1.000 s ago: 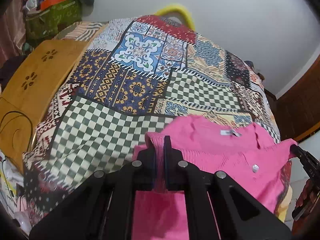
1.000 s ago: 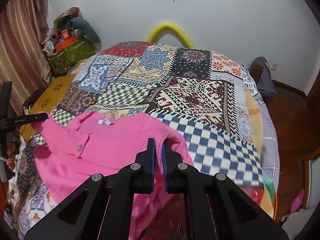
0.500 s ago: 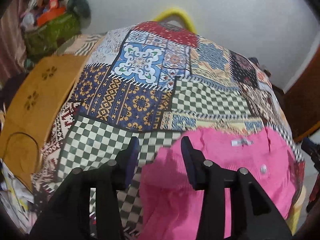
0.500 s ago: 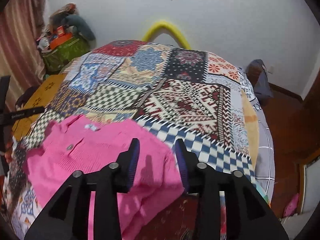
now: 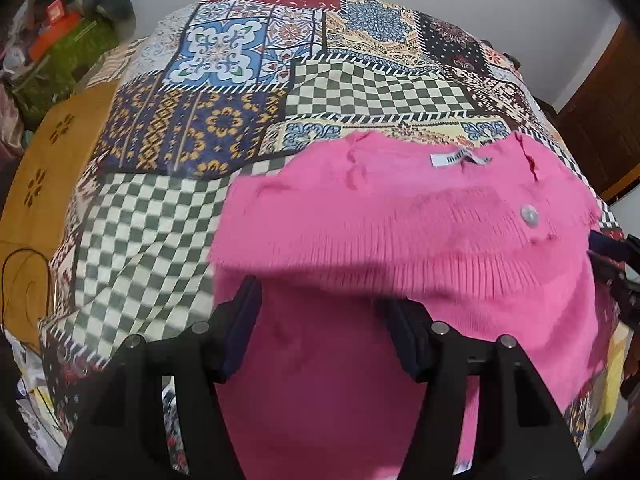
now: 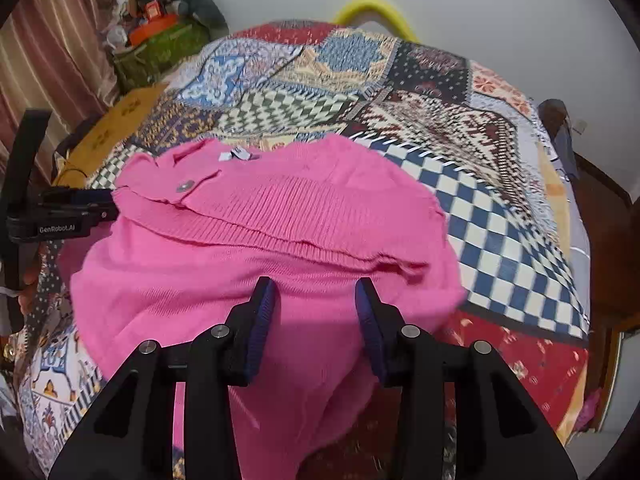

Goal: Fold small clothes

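Observation:
A pink knit cardigan [image 5: 400, 232] lies on the patchwork bedspread [image 5: 224, 120], its ribbed bottom hem folded up over the body, close to the collar with its white label [image 5: 460, 159] and a button [image 5: 529, 214]. It also shows in the right wrist view [image 6: 280, 216]. My left gripper [image 5: 324, 312] is open and empty, just above the near left part of the cardigan. My right gripper [image 6: 316, 308] is open and empty, above its near right part. The left gripper also shows in the right wrist view [image 6: 76, 210] at the cardigan's left edge.
The bedspread [image 6: 500, 216] covers a bed. A wooden board [image 5: 36, 176] with a black cable lies left of the bed. Bags and clutter [image 6: 160, 36] stand at the far left corner. A yellow hoop [image 6: 372, 8] leans on the white wall. A wooden door [image 5: 600, 120] is at the right.
Both grippers were shut on the cardigan's hem a second ago. They have opened, dropped the hem onto the upper part of the cardigan and drawn back toward the near edge.

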Tool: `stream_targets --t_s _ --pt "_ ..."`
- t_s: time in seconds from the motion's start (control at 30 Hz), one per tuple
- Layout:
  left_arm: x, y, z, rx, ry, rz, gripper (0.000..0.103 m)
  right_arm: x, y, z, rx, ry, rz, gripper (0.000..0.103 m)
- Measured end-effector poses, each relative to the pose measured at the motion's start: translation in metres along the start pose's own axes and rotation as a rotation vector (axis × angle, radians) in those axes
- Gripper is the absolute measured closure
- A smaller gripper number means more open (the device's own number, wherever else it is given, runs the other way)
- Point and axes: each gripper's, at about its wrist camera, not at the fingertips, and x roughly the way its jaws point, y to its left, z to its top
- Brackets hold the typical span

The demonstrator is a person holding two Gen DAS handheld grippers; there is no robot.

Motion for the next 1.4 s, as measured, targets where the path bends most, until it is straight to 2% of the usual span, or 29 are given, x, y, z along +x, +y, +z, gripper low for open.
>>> stream_targets --t_s 0.23,0.37,0.47,0.63,0.9,1.1,1.23,1.3,1.33,1.37,1.4 --pt "0.014 -0.003 0.058 -0.05 -0.003 -0.001 0.043 0.023 -0.006 0.042 -0.001 0.01 -0.01 0.065" --pt "0.01 0.009 0.081 -0.124 -0.053 0.033 0.043 0.022 -0.015 0.06 0.052 -0.055 -0.05 0.065" --pt "-0.003 0.018 0.082 -0.132 -0.08 0.036 0.043 0.009 -0.023 0.064 0.102 -0.09 -0.008 0.065" --pt "-0.025 0.032 0.052 -0.101 -0.068 0.053 0.043 -0.022 -0.022 0.046 0.099 -0.119 0.001 0.065" --pt "-0.056 0.057 -0.034 -0.103 -0.004 0.019 0.043 -0.063 -0.013 -0.018 0.089 -0.11 0.023 0.064" --pt "-0.061 0.074 -0.093 -0.151 0.043 -0.028 0.043 -0.062 -0.004 -0.066 0.108 -0.064 0.047 0.064" --pt "-0.053 0.07 -0.108 -0.156 0.056 -0.054 0.043 -0.046 -0.003 -0.083 0.133 -0.032 0.065 0.065" --pt "-0.05 0.068 -0.11 -0.17 0.048 -0.075 0.043 -0.04 -0.003 -0.087 0.157 -0.02 0.088 0.07" --pt "-0.049 0.066 -0.109 -0.175 0.045 -0.088 0.045 -0.037 -0.003 -0.088 0.167 -0.018 0.1 0.08" --pt "-0.048 0.064 -0.108 -0.178 0.037 -0.095 0.052 -0.034 -0.002 -0.088 0.174 -0.012 0.115 0.09" --pt "-0.047 0.063 -0.108 -0.179 0.026 -0.101 0.058 -0.033 0.0 -0.089 0.173 -0.009 0.124 0.093"
